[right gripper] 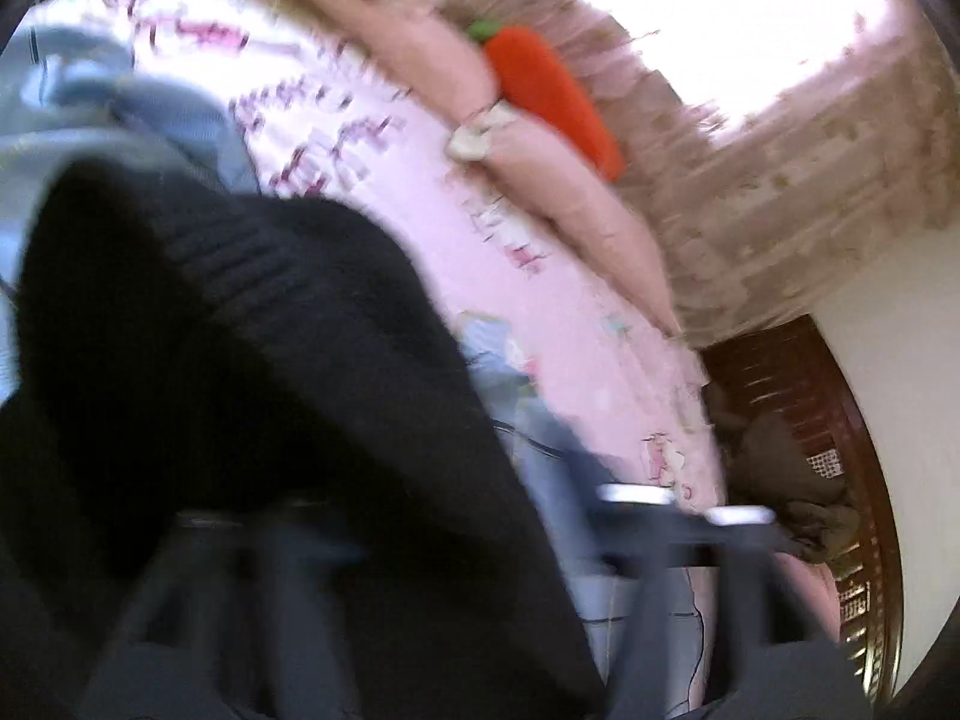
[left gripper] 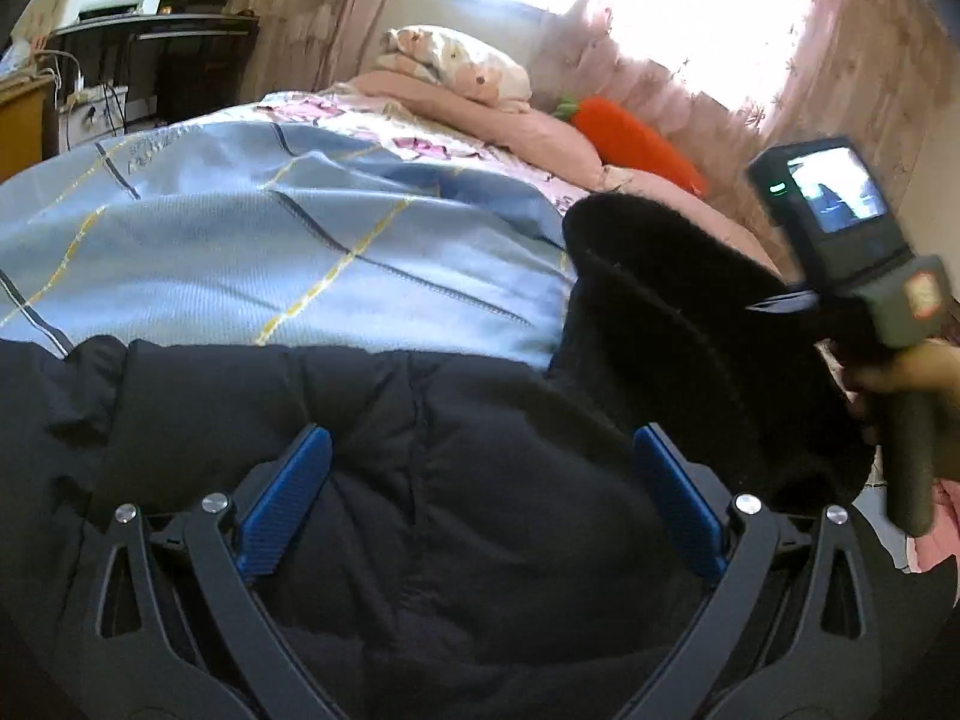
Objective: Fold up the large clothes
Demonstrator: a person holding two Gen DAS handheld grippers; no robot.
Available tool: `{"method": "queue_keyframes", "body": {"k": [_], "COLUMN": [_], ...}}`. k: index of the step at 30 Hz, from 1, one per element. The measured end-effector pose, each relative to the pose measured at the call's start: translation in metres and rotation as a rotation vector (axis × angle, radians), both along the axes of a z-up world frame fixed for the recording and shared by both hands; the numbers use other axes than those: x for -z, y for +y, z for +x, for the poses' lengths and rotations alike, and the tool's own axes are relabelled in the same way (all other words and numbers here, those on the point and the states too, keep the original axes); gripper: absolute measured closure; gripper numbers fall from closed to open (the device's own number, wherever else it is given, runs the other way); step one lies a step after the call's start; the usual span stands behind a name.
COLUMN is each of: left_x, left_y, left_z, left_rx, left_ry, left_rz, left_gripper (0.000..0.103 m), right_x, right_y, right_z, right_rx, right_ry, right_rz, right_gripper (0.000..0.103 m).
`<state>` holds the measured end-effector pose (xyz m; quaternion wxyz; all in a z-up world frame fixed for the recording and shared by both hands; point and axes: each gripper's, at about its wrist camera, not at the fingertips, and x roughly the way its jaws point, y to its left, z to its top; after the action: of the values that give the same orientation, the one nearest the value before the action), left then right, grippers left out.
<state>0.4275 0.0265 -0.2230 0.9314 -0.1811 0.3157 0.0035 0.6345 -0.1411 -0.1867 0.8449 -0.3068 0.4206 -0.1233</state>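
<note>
We see a dark puffy jacket (left gripper: 420, 450) spread across the near part of the bed (left gripper: 240, 228), lying on a light blue quilt (left gripper: 288, 240) with yellow and dark stripes. Our left gripper (left gripper: 483, 504) hovers over the jacket's quilted body with its blue-padded fingers (left gripper: 288, 492) spread wide apart, nothing between them. At the right of the left wrist view, our right gripper (left gripper: 864, 276) is raised above the bed, and a black part of the jacket with a ribbed edge (right gripper: 252, 276) hangs up toward it, lifted off the quilt. The right wrist view is heavily blurred, and the black cloth covers the fingers there, so we cannot tell whether they are together or apart. Farther up the bed lie pink bedding (left gripper: 528, 132), a patterned pillow (left gripper: 456, 60) and an orange carrot cushion (left gripper: 636, 141) beside the sunlit curtain (left gripper: 840, 60).
</note>
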Motion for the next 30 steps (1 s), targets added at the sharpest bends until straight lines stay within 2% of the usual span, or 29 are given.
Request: {"method": "queue_keyframes", "body": {"k": [2,5,8,10,12,14,15,16,19,21,24,27,30], "left_x": [-0.001,0.001,0.002,0.002,0.000,-0.007,-0.018,-0.033,-0.077,-0.108,-0.143,-0.153,-0.147], "left_y": [-0.004,-0.004,0.001,0.004,0.011,0.017,0.024,0.034,0.062,0.071,0.066,0.050,0.026], "left_z": [0.000,-0.004,-0.005,-0.007,-0.012,-0.017,-0.028,-0.047,-0.095,-0.126,-0.162,-0.191,-0.202], "left_rx": [0.001,0.000,0.004,0.008,0.009,0.035,0.038,0.005,-0.027,-0.012,-0.017,0.039,0.083], "left_ry": [0.008,-0.013,-0.024,-0.032,-0.036,0.017,0.026,-0.005,-0.051,-0.084,-0.106,-0.127,-0.084], "left_rz": [0.020,0.019,-0.007,-0.025,-0.063,-0.090,-0.086,-0.080,-0.129,-0.132,-0.020,0.062,0.130], "left_gripper": [0.002,0.002,0.002,0.002,0.002,0.002,0.002,0.002,0.002,0.002,0.002,0.002,0.002], "right_x": [0.003,0.003,-0.016,-0.040,-0.067,-0.095,-0.104,-0.115,-0.128,-0.122,-0.091,-0.053,0.002], "right_y": [-0.004,-0.009,-0.002,-0.003,-0.006,-0.013,-0.016,-0.018,-0.012,-0.013,-0.020,-0.020,-0.023], "right_z": [0.003,0.002,-0.017,-0.038,-0.070,-0.113,-0.133,-0.165,-0.254,-0.307,-0.369,-0.418,-0.452], "right_rx": [0.043,0.063,0.090,0.110,0.113,0.125,0.125,0.117,0.048,0.040,0.078,0.129,0.221], "right_ry": [-0.041,-0.073,-0.090,-0.096,-0.121,-0.161,-0.175,-0.196,-0.261,-0.263,-0.206,-0.157,-0.053], "right_rz": [0.064,0.078,0.130,0.207,0.286,0.377,0.417,0.449,0.417,0.458,0.573,0.593,0.654], "right_gripper": [0.085,0.086,0.087,0.087,0.087,0.087,0.087,0.087,0.087,0.088,0.088,0.089,0.090]}}
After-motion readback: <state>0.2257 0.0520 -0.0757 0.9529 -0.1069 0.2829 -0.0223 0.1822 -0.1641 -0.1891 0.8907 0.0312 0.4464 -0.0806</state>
